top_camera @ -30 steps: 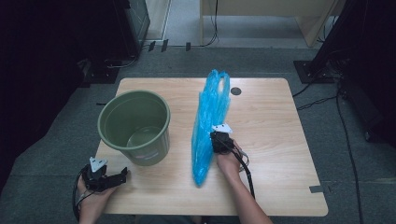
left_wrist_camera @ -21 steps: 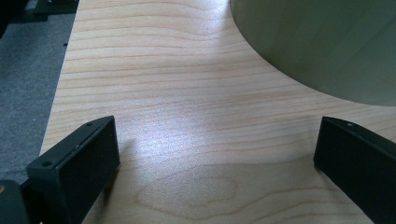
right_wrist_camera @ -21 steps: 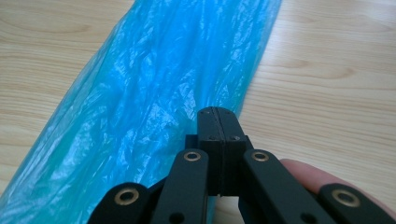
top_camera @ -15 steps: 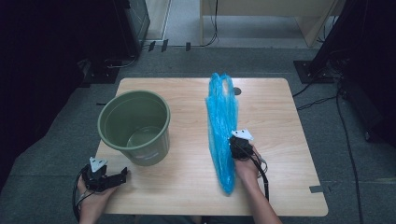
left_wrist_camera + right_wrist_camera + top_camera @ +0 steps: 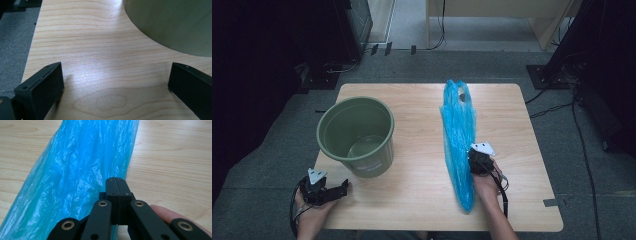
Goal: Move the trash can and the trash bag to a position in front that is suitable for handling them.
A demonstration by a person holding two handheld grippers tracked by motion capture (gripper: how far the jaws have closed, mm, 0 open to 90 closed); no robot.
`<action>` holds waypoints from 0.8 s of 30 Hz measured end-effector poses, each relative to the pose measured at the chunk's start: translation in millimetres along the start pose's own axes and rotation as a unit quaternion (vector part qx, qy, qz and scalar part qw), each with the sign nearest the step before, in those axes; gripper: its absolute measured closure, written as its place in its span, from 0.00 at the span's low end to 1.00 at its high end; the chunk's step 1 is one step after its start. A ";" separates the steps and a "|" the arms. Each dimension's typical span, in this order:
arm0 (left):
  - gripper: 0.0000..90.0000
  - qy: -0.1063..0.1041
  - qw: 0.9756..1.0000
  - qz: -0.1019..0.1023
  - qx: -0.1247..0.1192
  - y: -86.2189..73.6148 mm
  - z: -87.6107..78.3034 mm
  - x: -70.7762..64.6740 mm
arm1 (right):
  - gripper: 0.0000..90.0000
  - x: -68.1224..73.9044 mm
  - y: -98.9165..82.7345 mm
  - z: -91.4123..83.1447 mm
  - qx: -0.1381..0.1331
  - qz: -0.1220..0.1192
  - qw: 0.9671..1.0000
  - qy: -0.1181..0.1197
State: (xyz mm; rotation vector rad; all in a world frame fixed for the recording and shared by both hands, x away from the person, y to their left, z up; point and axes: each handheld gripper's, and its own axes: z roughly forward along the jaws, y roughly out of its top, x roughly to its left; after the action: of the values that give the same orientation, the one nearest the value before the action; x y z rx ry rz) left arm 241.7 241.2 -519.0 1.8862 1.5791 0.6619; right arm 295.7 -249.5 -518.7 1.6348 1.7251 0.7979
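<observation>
Bag, blue plastic, stretched lengthwise on the table's right half, near end partly hidden behind right gripper, jaws pressed together at its edge; pinch not discernible. Left gripper open, near bucket. Bucket label unreadable.

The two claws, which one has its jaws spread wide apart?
The left claw, near the green bucket: bare table shows between its jaws. The right claw, against the blue bag, is pressed shut.
</observation>
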 end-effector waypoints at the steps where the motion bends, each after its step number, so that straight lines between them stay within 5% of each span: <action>1: 0.00 0.000 1.000 0.000 0.000 0.0 0.0 0.0 | 1.00 -2.1 -0.9 -0.4 0.000 0.001 1.000 -0.002; 24: 0.00 0.000 1.000 0.000 0.000 0.0 0.0 0.0 | 1.00 -69.7 -19.8 -18.2 0.003 0.041 0.997 -0.058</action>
State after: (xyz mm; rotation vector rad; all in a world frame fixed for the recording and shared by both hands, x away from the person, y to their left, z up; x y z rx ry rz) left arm 241.6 241.2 -519.0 1.8868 1.5789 0.6621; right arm 271.7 -320.3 -520.5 1.7308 1.5904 0.7217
